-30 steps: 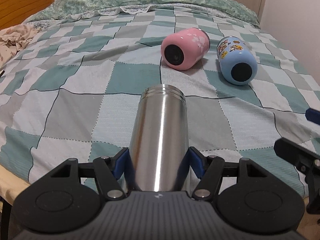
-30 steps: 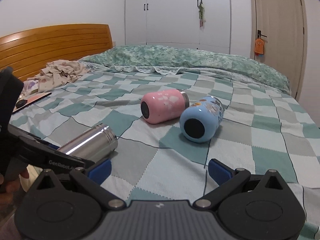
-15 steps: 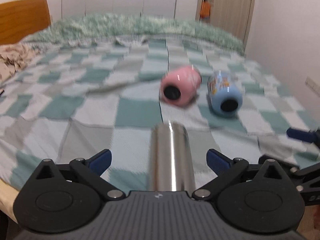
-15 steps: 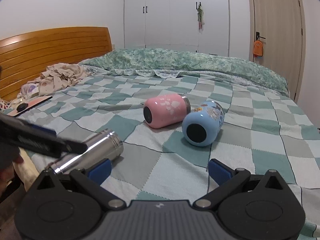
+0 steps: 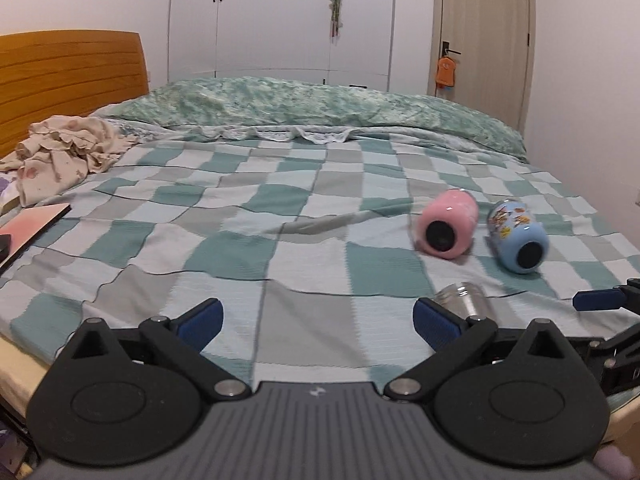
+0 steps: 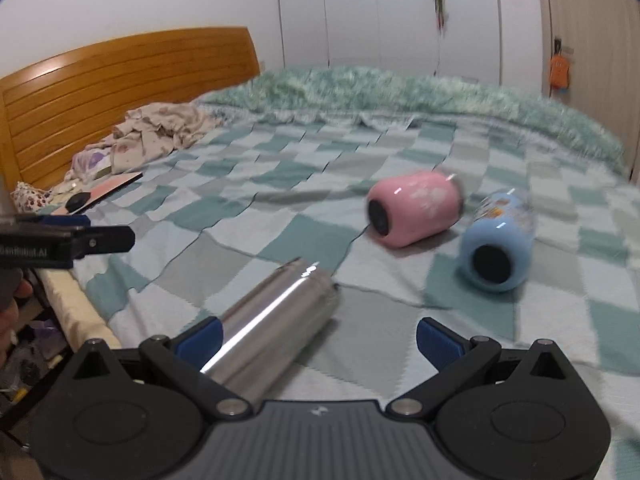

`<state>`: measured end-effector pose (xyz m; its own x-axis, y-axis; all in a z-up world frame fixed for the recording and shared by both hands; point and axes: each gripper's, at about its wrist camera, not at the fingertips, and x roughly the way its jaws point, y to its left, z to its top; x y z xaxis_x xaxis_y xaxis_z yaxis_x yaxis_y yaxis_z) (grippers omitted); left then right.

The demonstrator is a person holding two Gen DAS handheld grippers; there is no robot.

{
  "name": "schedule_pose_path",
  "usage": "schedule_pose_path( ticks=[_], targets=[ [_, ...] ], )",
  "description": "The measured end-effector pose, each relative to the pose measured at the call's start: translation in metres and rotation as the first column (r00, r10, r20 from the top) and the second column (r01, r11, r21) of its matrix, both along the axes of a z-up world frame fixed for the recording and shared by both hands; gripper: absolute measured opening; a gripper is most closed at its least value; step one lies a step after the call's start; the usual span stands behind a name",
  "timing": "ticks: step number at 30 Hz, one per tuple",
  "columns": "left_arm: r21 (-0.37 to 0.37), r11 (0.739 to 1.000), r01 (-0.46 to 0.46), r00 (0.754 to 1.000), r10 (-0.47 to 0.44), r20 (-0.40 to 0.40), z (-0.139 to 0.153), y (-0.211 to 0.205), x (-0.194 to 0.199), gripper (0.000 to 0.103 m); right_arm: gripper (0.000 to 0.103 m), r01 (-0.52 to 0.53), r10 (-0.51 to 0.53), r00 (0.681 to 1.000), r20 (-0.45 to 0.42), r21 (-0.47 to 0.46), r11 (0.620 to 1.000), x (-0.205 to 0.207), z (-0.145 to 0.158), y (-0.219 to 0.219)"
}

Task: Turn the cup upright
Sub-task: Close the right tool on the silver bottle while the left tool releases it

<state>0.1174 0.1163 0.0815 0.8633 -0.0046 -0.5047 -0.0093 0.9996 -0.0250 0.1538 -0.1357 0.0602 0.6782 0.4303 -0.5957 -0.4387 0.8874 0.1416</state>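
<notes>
A steel cup (image 6: 276, 320) lies on its side on the checked bedspread (image 6: 248, 240) near the bed's front edge; its rim peeks out behind my left gripper's right finger (image 5: 462, 298). A pink cup (image 5: 446, 230) (image 6: 414, 208) and a blue cartoon cup (image 5: 518, 240) (image 6: 498, 246) lie on their sides further in, bases toward me. My left gripper (image 5: 316, 318) is open and empty, left of the steel cup. My right gripper (image 6: 318, 338) is open, with the steel cup lying just in front of its left finger.
A heap of beige clothes (image 5: 66, 152) and a pink book (image 5: 34, 224) lie at the left by the wooden headboard (image 6: 120, 92). A green quilt (image 5: 312, 104) runs along the far side. Wardrobe and door stand behind.
My left gripper opened, let go of the steel cup and swung left and back. The steel cup now lies on the bed. My right gripper moved left toward it.
</notes>
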Motion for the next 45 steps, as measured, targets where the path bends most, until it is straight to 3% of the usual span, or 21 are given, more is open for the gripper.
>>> schedule_pose_path(
  ticks=[7, 17, 26, 27, 31, 37, 45],
  targets=[
    [0.064, 0.997, 0.042, 0.999, -0.044, 0.023, -0.018, 0.007, 0.004, 0.103, 0.103, 0.035, -0.029, 0.991, -0.128, 0.046, 0.998, 0.028, -0.006, 0.024],
    [0.091, 0.984, 0.153, 0.988, -0.153, -0.005, -0.041, 0.013, 0.024, 0.103, 0.100, 0.114, -0.082, 0.943, -0.324, 0.084, 0.990, 0.068, -0.024, 0.044],
    [0.124, 0.956, 0.265, 0.964, -0.263, -0.031, -0.046, 0.016, 0.037, 0.103, 0.096, 0.175, -0.124, 0.917, -0.379, 0.102, 0.979, 0.086, -0.035, 0.051],
    [0.124, 0.955, 0.268, 0.963, -0.266, -0.032, -0.047, 0.017, 0.038, 0.103, 0.095, 0.183, -0.130, 0.913, -0.386, 0.105, 0.978, 0.087, -0.037, 0.051],
    [0.110, 0.958, 0.265, 0.964, -0.263, -0.036, -0.051, 0.020, 0.040, 0.103, 0.072, 0.217, -0.151, 0.887, -0.436, 0.105, 0.970, 0.097, -0.049, 0.051],
    [0.088, 0.961, 0.262, 0.965, -0.260, -0.027, -0.051, 0.025, 0.038, 0.103, 0.069, 0.209, -0.132, 0.896, -0.423, 0.139, 0.968, 0.095, -0.050, 0.046],
    [0.075, 0.964, 0.255, 0.967, -0.254, -0.012, -0.047, 0.027, 0.034, 0.103, 0.069, 0.166, -0.118, 0.949, -0.293, 0.144, 0.976, 0.073, -0.039, 0.047]
  ],
)
